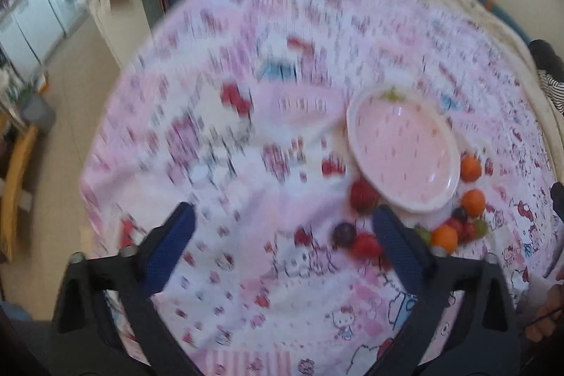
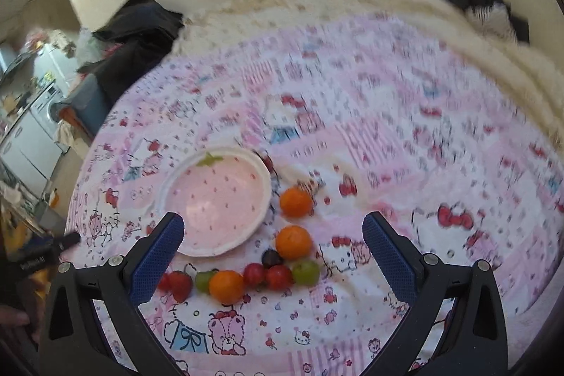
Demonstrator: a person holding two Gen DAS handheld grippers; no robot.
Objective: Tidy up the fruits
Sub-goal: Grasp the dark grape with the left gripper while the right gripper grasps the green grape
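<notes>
Both claws wide open, nothing held. Both wrist views motion-blurred, so small fruit IDs are approximate.

Right gripper (image 2: 273, 228): fruit sits right between my fingers, slightly ahead. Nearest is a row running left-right across my gap: strawberry (image 2: 180, 284) just off my left fingertip, green grape (image 2: 204, 281), orange (image 2: 227, 286), two small red fruits (image 2: 269, 275), another green grape (image 2: 306, 272). Dark grape (image 2: 271, 258) just behind that row. Two more oranges (image 2: 294, 242) stacked further ahead, slightly right of centre. None of it is on the plate yet.

Strawberry-pattern plate (image 2: 216, 199): ahead-left of the right claw, empty, its near rim touching or just behind my left fingertip in view.

Left gripper (image 1: 282, 224): same pile lies off to my right, mostly past my right finger. Only a dark grape (image 1: 343, 233) and a red fruit (image 1: 366, 245) sit inside my gap. Plate (image 1: 403, 148) ahead-right.

Judgement: right claw is nearer and better lined up. The row's long axis runs across my fingers' opening, so take one piece at a time, then carry it ahead-left to the plate. All on a Hello Kitty bedsheet (image 2: 387, 147); soft, round fruit may roll.
</notes>
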